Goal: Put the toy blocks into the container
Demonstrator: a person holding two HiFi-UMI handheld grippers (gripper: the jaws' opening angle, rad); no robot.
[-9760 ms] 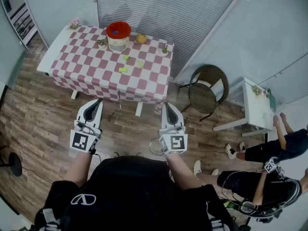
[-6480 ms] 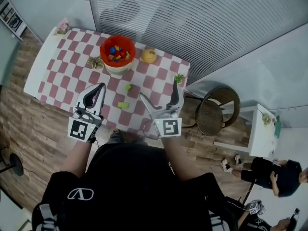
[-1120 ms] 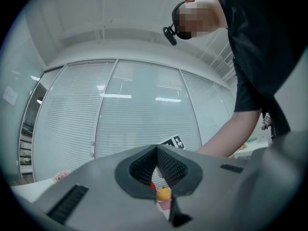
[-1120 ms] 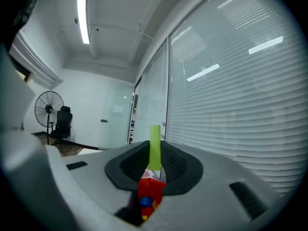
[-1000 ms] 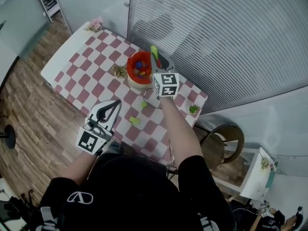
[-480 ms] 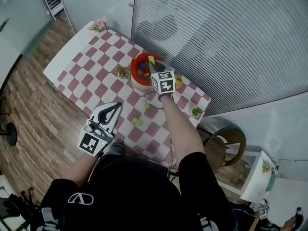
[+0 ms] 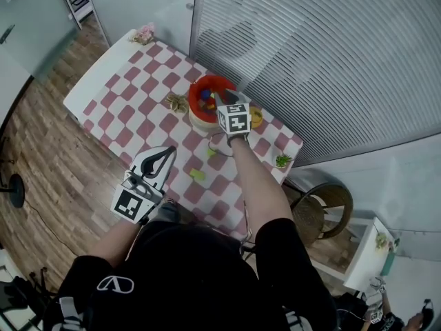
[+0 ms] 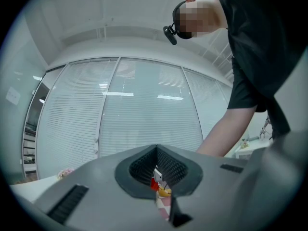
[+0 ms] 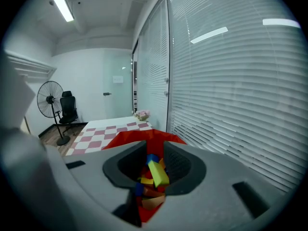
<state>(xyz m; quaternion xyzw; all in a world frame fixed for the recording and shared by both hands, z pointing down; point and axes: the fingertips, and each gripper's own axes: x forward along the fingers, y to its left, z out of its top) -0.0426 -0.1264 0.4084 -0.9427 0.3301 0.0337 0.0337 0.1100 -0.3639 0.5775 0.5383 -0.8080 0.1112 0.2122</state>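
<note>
The red container (image 7: pixel 204 92) stands on a beige base at the far side of the checkered table (image 7: pixel 131 92). My right gripper (image 7: pixel 220 99) reaches over its rim and points down into it. In the right gripper view a yellow-green block (image 9: pixel 159 173) hangs tilted between the jaws, with a gap on its left side, above several coloured blocks in the container (image 9: pixel 144 139). These jaws have just been opening. Two more green blocks (image 7: pixel 198 174) (image 7: pixel 210 153) lie on the cloth. My left gripper (image 7: pixel 162 156) hovers near the table's near edge, shut and empty.
A yellow fruit-like thing (image 7: pixel 255 116) sits right of the container. Small plants (image 7: pixel 176 103) (image 7: pixel 281 160) and pink flowers (image 7: pixel 143 33) stand on the cloth. A round chair (image 7: pixel 324 209) is at the table's right end, with window blinds behind.
My right gripper has sunk from above the container to its rim, carrying the green block. The block no longer sticks out above the jaws in the head view. The left gripper stayed put.
</note>
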